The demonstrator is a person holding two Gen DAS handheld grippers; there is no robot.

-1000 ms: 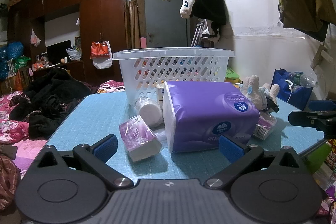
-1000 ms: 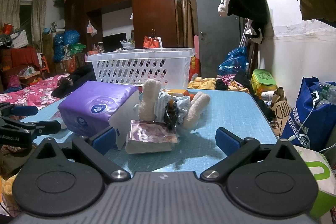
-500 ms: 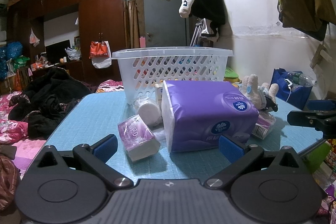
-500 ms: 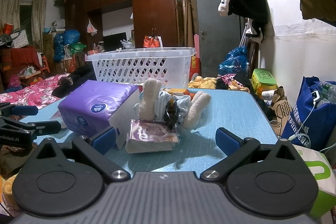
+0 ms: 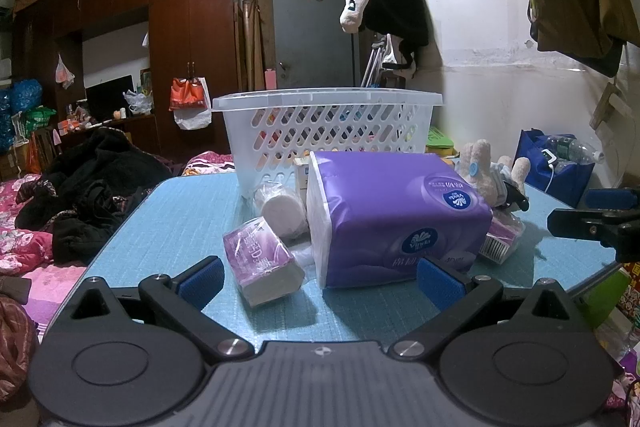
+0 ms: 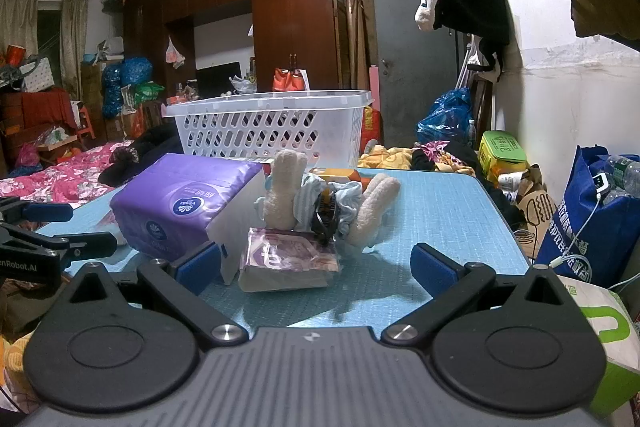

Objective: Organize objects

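both grippers wide, tissue pack [image 5: 394, 215] ahead

Purple tissue pack [image 5: 396, 215]; white lattice basket [image 5: 326, 131]; blue table [image 5: 168, 211]

On the counter [image 5: 168, 211], the basket [image 5: 328, 131] stands at the back, centre of the left wrist frame. Before it lies the big tissue pack [image 5: 392, 219], centre right. To its left sit a roll [image 5: 280, 213] and, nearer the lens, a small tissue pack [image 5: 260, 263] (touching or just apart, unclear). Right of the big pack lies the plush toy [image 5: 480, 171]. In the right wrist frame, another small pack [image 6: 288, 259] lies before the toy, lower centre.
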